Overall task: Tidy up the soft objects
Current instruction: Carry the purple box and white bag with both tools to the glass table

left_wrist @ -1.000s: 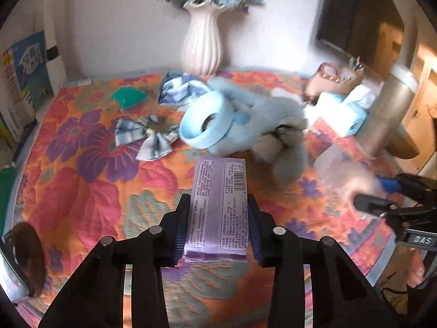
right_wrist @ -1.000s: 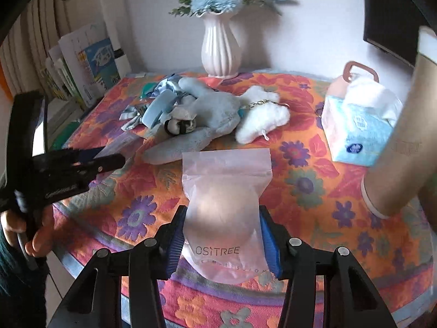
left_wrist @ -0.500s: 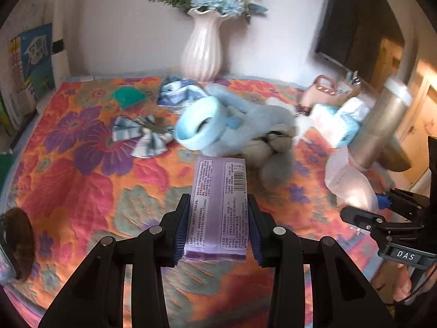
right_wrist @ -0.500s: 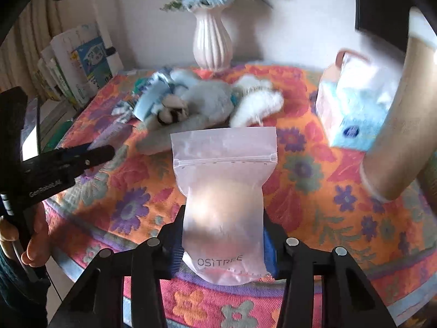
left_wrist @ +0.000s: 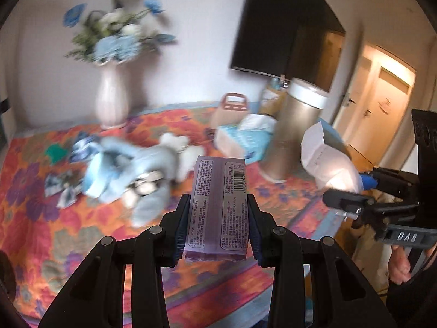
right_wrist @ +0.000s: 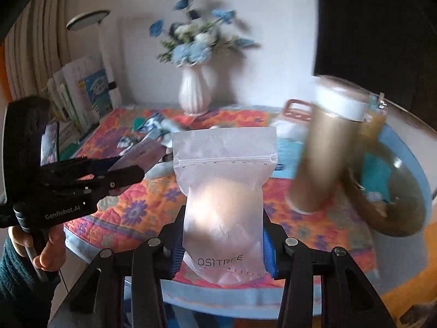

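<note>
A glossy purple plastic-wrapped pack [left_wrist: 217, 205] printed with fine text fills the lower centre of the left wrist view, clamped between matt black plastic fingers [left_wrist: 180, 232]. Lower centre in the right wrist view, a frosted, translucent plastic zip pouch [right_wrist: 224, 199] sits between blue ribbed pads [right_wrist: 269, 254]. Behind lies a quilted floral cloth [left_wrist: 41, 218], a fuzzy pale-blue plush toy [left_wrist: 131, 172], a smooth ribbed white vase [right_wrist: 195, 93] and, right of centre, a satiny gold cylinder [right_wrist: 325, 153].
</note>
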A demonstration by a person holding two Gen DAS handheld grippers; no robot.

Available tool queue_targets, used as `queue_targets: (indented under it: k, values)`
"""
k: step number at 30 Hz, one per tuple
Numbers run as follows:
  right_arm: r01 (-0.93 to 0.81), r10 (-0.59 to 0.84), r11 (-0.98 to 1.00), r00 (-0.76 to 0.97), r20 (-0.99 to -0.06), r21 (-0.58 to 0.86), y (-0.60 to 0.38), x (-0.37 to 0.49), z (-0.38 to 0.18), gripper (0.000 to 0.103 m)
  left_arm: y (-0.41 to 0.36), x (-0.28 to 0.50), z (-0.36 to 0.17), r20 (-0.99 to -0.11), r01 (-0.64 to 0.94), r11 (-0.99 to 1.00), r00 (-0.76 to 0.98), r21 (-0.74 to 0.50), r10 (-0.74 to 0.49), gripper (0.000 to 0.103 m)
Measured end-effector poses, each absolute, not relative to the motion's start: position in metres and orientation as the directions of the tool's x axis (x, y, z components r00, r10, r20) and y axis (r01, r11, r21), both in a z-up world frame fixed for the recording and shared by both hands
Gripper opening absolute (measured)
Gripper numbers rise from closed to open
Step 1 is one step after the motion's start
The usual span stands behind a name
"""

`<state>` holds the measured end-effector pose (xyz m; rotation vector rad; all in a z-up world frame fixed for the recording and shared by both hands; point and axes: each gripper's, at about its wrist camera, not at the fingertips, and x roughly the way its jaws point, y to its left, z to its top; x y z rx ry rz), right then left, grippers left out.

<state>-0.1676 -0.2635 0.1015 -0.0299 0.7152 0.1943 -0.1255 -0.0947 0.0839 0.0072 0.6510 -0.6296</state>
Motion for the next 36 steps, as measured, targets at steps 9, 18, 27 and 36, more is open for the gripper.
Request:
queue_targets:
  k: [9,18,27,36]
  values:
    - [-0.018,0.056,0.998,0.77,-0.635,0.067,-0.358,-0.195,0.12,0.045,-0.18,-0.132,0.098,-0.572,0.701,0.685,0.483,-0.201,-0.663,0.035]
    - [0.224,-0.119,0.968,0.804,-0.583,0.111,-0.466,-0.206,0.142,0.045,-0.283,-0.139,0.123,-0.555,0.817,0.553,0.386,-0.165,-0.737,0.035]
    - [0.307,-0.115,0.92,0.807,-0.579,0.244,-0.552,-0.141,0.156,0.045,-0.386,-0.123,0.133,-0.53,0.717,0.695,0.607,0.044,-0.593,0.035]
    - [0.385,-0.042,0.858,0.713,-0.7,0.34,-0.617,-0.064,0.112,0.062,-0.436,-0.075,0.109,-0.535,0.601,0.791,0.71,0.119,-0.459,0.057]
